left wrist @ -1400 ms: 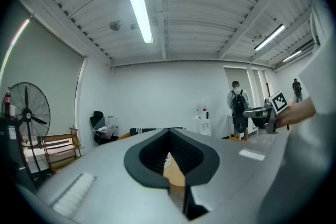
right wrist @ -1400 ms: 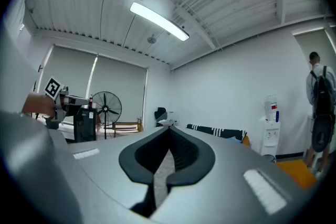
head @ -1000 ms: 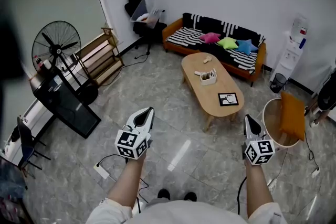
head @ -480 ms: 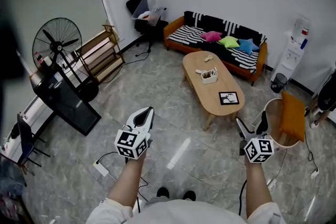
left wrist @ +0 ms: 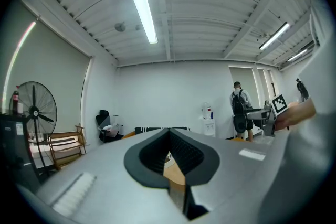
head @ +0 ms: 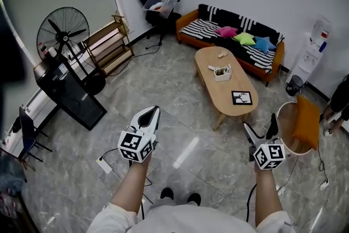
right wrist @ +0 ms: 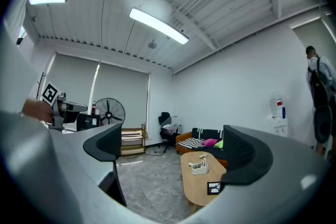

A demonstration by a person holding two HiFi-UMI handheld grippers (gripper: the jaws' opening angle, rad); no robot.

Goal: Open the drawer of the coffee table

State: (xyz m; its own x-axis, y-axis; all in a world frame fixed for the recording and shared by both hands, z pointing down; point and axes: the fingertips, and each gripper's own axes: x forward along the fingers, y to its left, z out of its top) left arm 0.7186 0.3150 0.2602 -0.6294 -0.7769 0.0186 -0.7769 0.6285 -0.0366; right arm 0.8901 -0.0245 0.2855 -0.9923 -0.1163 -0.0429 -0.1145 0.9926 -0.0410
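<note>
Head view: approach step, it seems; left gripper (head: pixel 151 115) jaws together, empty; right gripper (head: pixel 260 127) jaws just opened wide, empty; coffee table (head: pixel 218 93) well ahead of both, drawer unseen. Next, likely: walk closer, find drawer front.

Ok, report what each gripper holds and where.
Nothing is held. Grey left gripper: shut, empty. The right gripper has just been opening its jaws, nothing between them.

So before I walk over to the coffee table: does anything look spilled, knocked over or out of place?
Nothing looks spilled or toppled. The coffee table holds a white caddy and a black-framed card lying flat. The one oddity is a white power strip with loose cable lying out on the open floor.
</note>
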